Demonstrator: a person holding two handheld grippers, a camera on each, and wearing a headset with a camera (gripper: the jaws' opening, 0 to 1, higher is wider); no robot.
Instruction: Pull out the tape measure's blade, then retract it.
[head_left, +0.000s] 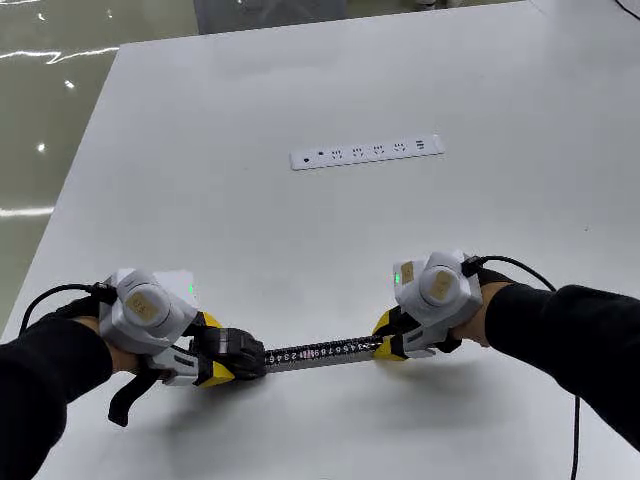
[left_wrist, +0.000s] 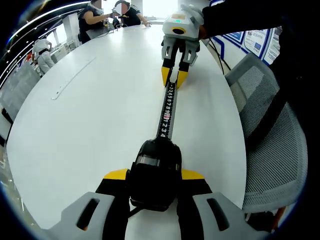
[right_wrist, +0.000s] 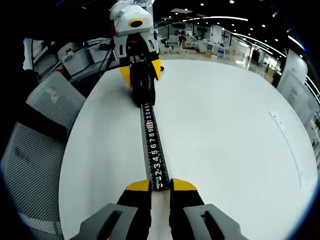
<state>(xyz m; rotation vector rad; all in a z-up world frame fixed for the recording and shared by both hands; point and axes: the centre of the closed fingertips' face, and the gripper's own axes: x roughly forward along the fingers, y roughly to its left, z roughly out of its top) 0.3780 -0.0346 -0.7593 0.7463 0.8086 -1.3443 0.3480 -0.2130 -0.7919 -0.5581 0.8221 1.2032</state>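
The black tape measure case (head_left: 238, 353) (left_wrist: 156, 170) lies low over the white table (head_left: 330, 230), clamped between the yellow-tipped jaws of my left gripper (head_left: 215, 350) (left_wrist: 152, 175). Its dark numbered blade (head_left: 320, 351) (left_wrist: 167, 112) (right_wrist: 152, 145) stretches to the right, a short length drawn out. My right gripper (head_left: 385, 340) (right_wrist: 158, 186) is shut on the blade's end hook. In the left gripper view the right gripper (left_wrist: 174, 77) shows at the blade's far end; in the right gripper view the left gripper (right_wrist: 140, 75) holds the case (right_wrist: 143, 92) at the far end.
A white power strip (head_left: 367, 152) (left_wrist: 72, 77) (right_wrist: 285, 145) lies flat further back on the table. A grey mesh chair (left_wrist: 270, 145) (right_wrist: 35, 140) stands by the table's near edge. People sit at the far end (left_wrist: 107, 15). Cables trail from both grippers.
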